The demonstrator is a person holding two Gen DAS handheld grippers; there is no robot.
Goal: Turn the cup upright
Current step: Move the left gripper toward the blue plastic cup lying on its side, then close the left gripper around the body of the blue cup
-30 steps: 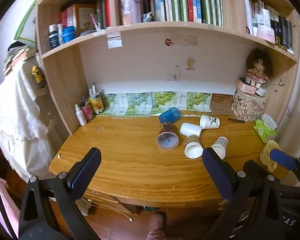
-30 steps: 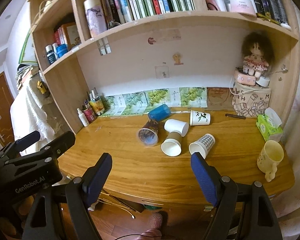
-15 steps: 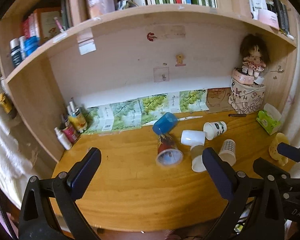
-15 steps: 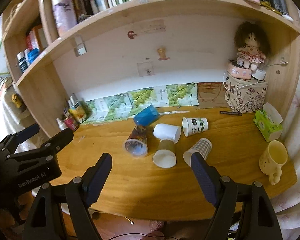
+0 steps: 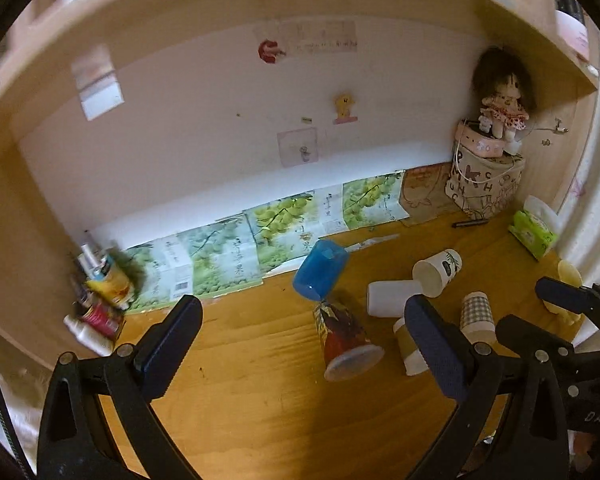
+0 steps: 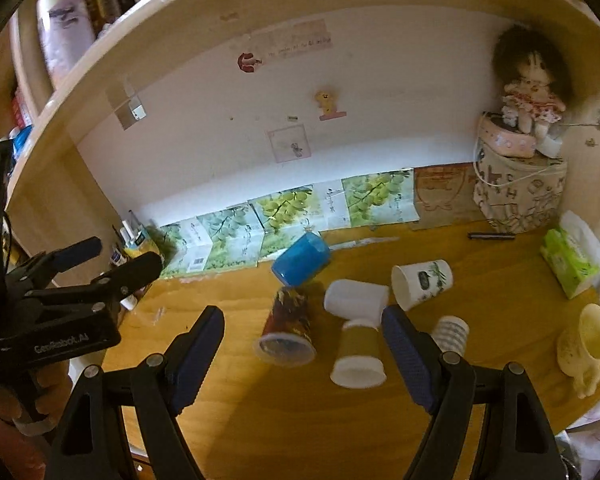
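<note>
Several cups lie on their sides on the wooden desk (image 5: 240, 392): a blue cup (image 5: 320, 270) (image 6: 301, 259), a red patterned cup (image 5: 346, 340) (image 6: 286, 330), a plain white cup (image 5: 392, 298) (image 6: 356, 298), a brown-sleeved cup (image 6: 358, 354), a white leaf-print cup (image 5: 436, 272) (image 6: 422, 282) and a checked cup (image 5: 477, 317) (image 6: 452, 332). My left gripper (image 5: 300, 346) is open and empty, above the desk in front of the red cup. My right gripper (image 6: 302, 352) is open and empty, just in front of the red and brown cups.
A cream mug (image 6: 586, 346) stands upright at the desk's right edge. A green tissue pack (image 6: 570, 258), a printed box with a doll (image 6: 520, 176) and a pen (image 6: 490, 235) sit at the back right. Bottles (image 5: 100, 300) crowd the back left corner. A shelf hangs overhead.
Both grippers have moved forward over the desk and under the shelf, closer to the cups. Both stay open. The cups have not moved.
</note>
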